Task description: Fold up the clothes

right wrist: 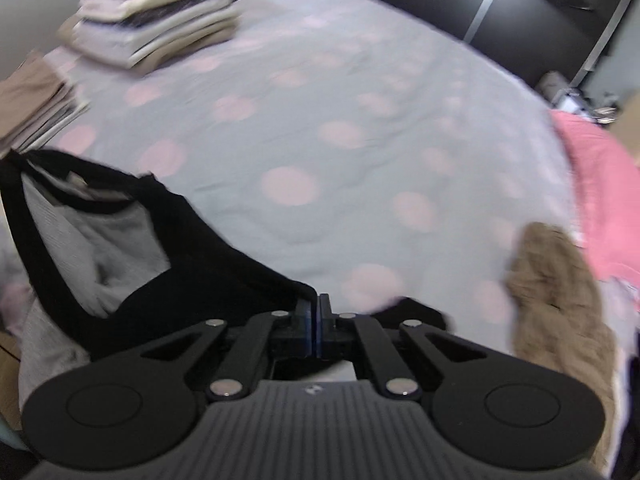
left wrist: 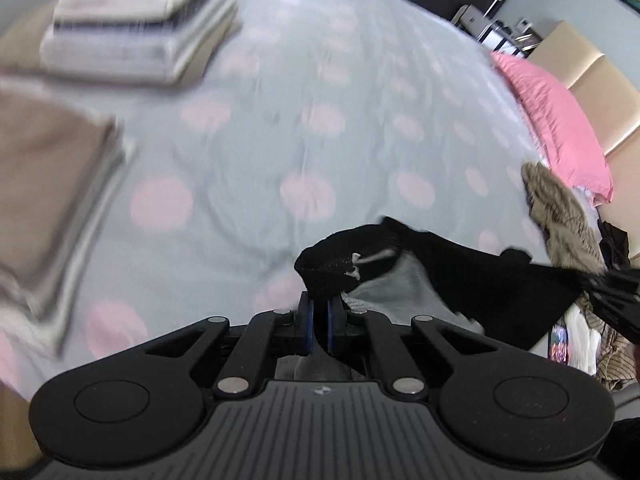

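In the left wrist view, the left gripper [left wrist: 319, 312] is squeezing shut on the black edge of a black and grey garment [left wrist: 460, 280]. The cloth is bunching up between its blue pads. A pale string with a knot is dangling at the garment's black hem. The garment is stretching off to the right, where the right gripper [left wrist: 600, 284] is pinching its other end, at the near right edge of the picture. Under it, a grey bedspread with pink dots [left wrist: 304, 128] is covering the bed. A tall stack of folded clothes [left wrist: 144, 20] is sitting at the far left. A folded brown pile [left wrist: 52, 184] is sitting nearer, on the left. A brown crumpled garment [left wrist: 560, 208] is lying on the right, just beside a pink pillow [left wrist: 556, 120]. More loose clothes are lying at the near right. A tiny round logo is showing on the gripper's body, but it is too small to read.

In the right wrist view, the right gripper [right wrist: 318, 314] is squeezing shut on a thin black edge of the same garment [right wrist: 100, 240], which is hanging to the left with its grey inside showing. The stack [right wrist: 160, 12] is blurring at the far left. The brown pile [right wrist: 32, 100] is sitting on the left. The brown crumpled garment [right wrist: 560, 300] is lying near on the right. No writing can be read anywhere.
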Action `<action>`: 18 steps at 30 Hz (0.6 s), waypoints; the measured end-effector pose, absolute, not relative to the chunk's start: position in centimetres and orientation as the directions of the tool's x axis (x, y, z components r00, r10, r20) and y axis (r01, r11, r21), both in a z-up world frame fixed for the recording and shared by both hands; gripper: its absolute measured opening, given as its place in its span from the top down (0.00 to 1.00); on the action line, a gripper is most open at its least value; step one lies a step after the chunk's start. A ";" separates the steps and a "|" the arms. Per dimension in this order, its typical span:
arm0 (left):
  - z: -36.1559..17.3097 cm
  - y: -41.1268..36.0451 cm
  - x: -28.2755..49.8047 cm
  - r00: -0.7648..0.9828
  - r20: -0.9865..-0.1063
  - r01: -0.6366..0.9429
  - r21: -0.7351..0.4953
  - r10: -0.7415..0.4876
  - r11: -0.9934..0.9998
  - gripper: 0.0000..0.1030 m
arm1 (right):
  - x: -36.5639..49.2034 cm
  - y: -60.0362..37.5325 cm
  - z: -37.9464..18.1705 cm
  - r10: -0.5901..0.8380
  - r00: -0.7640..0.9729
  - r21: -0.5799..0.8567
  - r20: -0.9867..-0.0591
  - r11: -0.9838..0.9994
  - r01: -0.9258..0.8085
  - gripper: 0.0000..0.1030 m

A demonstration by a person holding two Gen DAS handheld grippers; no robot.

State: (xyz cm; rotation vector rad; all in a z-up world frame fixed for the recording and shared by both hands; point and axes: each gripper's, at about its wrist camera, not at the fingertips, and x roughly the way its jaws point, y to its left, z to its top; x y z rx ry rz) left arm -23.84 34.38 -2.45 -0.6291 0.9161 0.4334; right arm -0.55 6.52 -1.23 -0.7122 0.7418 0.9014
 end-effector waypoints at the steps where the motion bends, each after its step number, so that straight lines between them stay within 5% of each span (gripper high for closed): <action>1: -1.4 34.5 -23.5 0.557 -0.826 -0.582 -0.310 0.090 0.752 0.96 | -0.4 5.4 -0.3 0.418 0.439 -0.232 -0.795 0.459 -0.857 0.98; 11: 8.0 33.2 -18.0 0.666 -0.730 -0.445 -0.227 0.151 0.866 0.96 | 2.7 -3.2 7.7 0.339 0.676 -0.342 -0.654 0.665 -0.664 0.98; 18: -0.7 31.7 -15.4 0.501 -0.865 -0.382 -0.204 0.017 0.901 0.96 | 4.7 -2.7 1.0 0.262 0.626 -0.345 -0.734 0.650 -0.677 0.98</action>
